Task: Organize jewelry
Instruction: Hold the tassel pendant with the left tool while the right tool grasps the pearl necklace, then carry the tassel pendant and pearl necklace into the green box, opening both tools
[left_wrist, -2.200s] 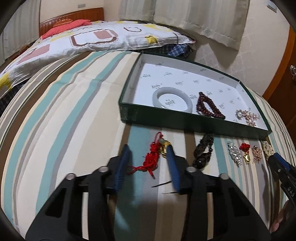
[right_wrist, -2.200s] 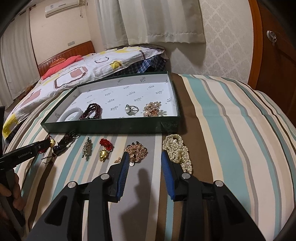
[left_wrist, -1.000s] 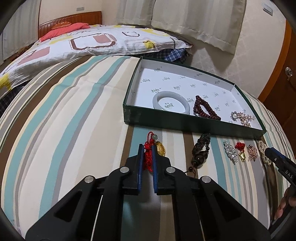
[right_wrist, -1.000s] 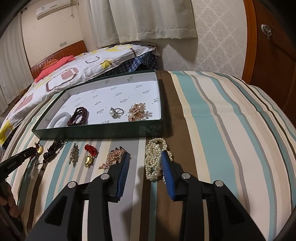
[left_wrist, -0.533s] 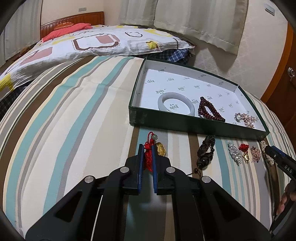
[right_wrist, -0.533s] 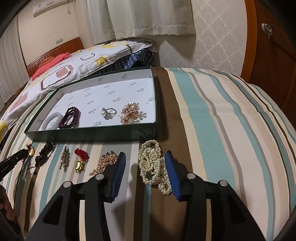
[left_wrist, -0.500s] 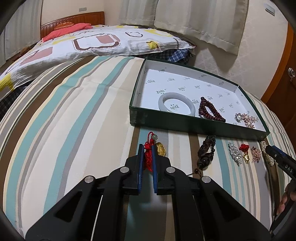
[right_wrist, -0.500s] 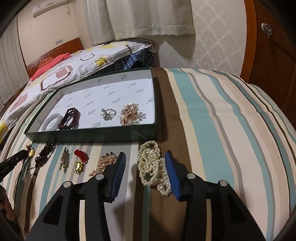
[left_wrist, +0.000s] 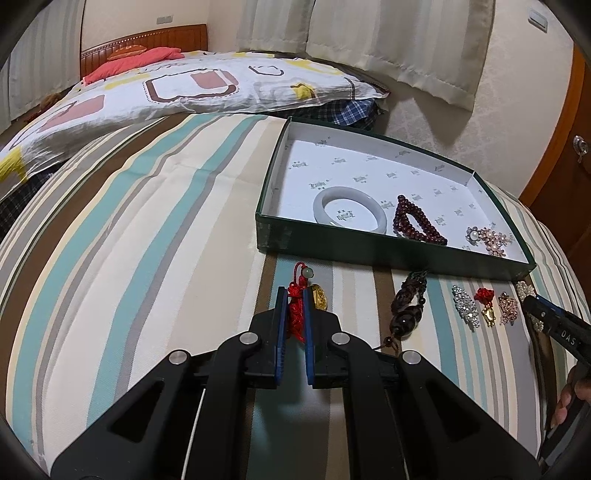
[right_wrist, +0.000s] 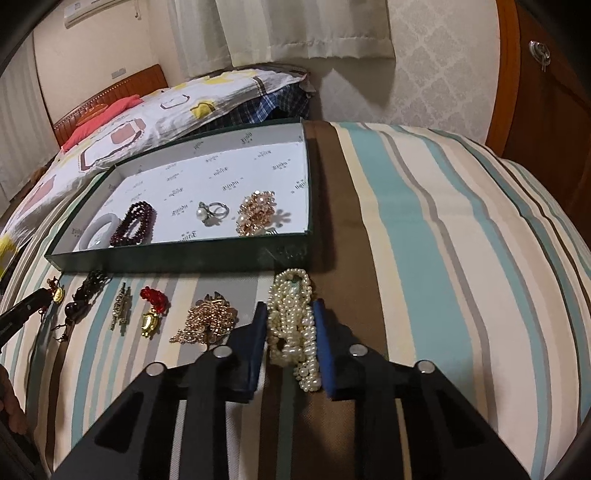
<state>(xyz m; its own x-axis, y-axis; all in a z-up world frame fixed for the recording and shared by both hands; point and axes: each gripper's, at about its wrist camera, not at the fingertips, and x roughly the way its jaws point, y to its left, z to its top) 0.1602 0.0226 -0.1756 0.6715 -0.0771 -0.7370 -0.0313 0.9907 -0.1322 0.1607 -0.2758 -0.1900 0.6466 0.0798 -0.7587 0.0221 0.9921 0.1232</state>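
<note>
Left wrist view: left gripper (left_wrist: 294, 310) at lower centre, jaws pressed together on the red knotted cord charm (left_wrist: 295, 314), which lies on the striped bedspread (left_wrist: 147, 240); its gold pendant (left_wrist: 319, 297) sits just right of the pads. Green box (left_wrist: 332, 247) at centre right holds a pale bangle (left_wrist: 349, 214), a dark red bead bracelet (left_wrist: 417, 221) and a pearl-and-gold brooch (left_wrist: 489, 240). In front of the box, in a row toward the right: dark bead pendant (left_wrist: 408, 310), rhinestone clip (left_wrist: 466, 305), small red-and-gold charm (left_wrist: 487, 306), rose-gold piece (left_wrist: 508, 309).

Right wrist view: right gripper (right_wrist: 289, 332) at lower centre, jaws closing around the pearl strand (right_wrist: 291, 321), which lies bunched between the blue pads (right_wrist: 258, 332) on a brown stripe just in front of the box's near right corner. Can't tell if both pads press it yet. A pearl ring (right_wrist: 212, 212) lies in the box beside the brooch.
</note>
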